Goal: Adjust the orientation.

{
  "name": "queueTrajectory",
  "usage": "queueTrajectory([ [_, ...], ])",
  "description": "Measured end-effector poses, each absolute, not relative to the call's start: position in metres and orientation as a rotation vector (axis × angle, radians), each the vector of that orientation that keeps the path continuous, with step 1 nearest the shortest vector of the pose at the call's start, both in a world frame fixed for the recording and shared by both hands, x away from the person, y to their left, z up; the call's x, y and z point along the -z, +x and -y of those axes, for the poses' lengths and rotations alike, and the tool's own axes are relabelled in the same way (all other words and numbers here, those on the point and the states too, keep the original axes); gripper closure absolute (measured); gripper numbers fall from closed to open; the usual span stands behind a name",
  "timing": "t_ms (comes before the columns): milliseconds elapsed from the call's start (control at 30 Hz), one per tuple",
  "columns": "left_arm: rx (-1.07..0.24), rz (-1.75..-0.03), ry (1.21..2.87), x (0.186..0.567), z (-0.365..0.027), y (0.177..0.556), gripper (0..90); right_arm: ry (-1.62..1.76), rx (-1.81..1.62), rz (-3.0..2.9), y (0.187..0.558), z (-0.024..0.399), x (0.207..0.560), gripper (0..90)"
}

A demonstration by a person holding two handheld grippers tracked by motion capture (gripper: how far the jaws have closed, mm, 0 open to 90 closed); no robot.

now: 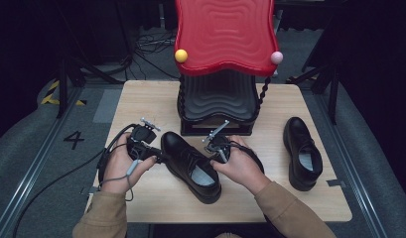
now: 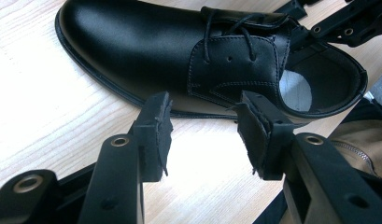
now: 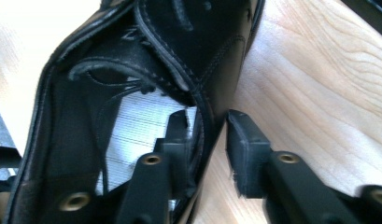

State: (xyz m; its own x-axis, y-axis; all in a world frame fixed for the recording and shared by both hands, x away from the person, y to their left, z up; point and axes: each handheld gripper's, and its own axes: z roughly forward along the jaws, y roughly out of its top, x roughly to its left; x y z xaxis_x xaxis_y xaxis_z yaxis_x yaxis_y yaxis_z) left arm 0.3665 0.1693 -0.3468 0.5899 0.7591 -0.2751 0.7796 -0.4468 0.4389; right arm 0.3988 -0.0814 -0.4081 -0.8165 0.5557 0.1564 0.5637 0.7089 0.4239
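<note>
Shoe (image 1: 190, 165) lies on the worktop (image 1: 151, 99), toe pointing away-left, heel toward the person; no readable branding. Left gripper (image 2: 205, 128) spread, empty. Right gripper (image 3: 207, 140) straddles the shoe's side wall, contact unclear.

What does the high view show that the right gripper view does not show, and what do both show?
The high view alone: a second black shoe apart at the table's right side, a red-topped wavy stand behind, and the left claw beside the near shoe's outer side.

The right gripper view alone: the right claw straddles the shoe's side wall, one pad inside over the pale insole, one outside.

Both: the near black shoe on the wooden table.
</note>
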Motion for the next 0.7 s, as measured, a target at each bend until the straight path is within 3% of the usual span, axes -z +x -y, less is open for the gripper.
queueTrajectory([
  [133,0.048,-1.22,2.292,0.346,-0.17,0.366,54.5,-1.041,0.716,2.902,0.395,0.079,0.406,85.7],
  [700,0.044,-1.224,2.287,0.346,-0.172,0.366,54.6,-1.201,0.898,2.799,0.38,0.129,0.388,87.0],
])
